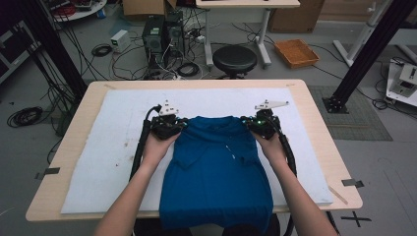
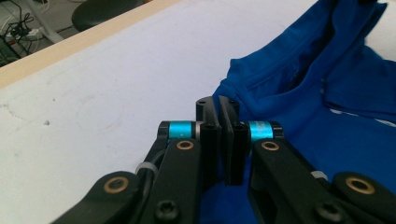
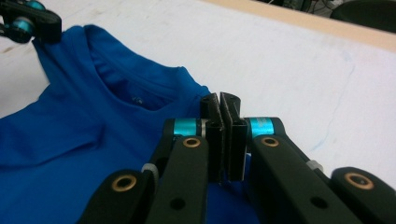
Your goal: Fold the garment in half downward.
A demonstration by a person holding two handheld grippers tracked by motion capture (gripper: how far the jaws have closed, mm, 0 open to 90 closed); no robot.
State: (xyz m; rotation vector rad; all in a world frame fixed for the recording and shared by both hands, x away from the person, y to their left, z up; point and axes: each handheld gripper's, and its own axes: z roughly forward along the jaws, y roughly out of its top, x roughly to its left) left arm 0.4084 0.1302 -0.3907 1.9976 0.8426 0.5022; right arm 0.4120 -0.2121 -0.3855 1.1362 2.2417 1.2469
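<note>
Blue knit shirt (image 1: 216, 172) on white felt pad (image 1: 108, 147); left tool (image 1: 173, 127) and right tool (image 1: 256, 126) clamped on shoulder fabric at 10 and 2 o'clock; wooden bench (image 1: 74, 128).

The blue shirt (image 1: 216, 167) is soft matt knit cloth with a ribbed collar. The white mat (image 1: 113, 128) beneath it looks like matt foam, slightly pitted and scuffed. The table (image 1: 83, 105) rim is pale, smooth wood. The left gripper (image 2: 218, 105) and right gripper (image 3: 220, 100) are matt black plastic with glossy blue metal sleeves and brass-coloured bushings.
</note>
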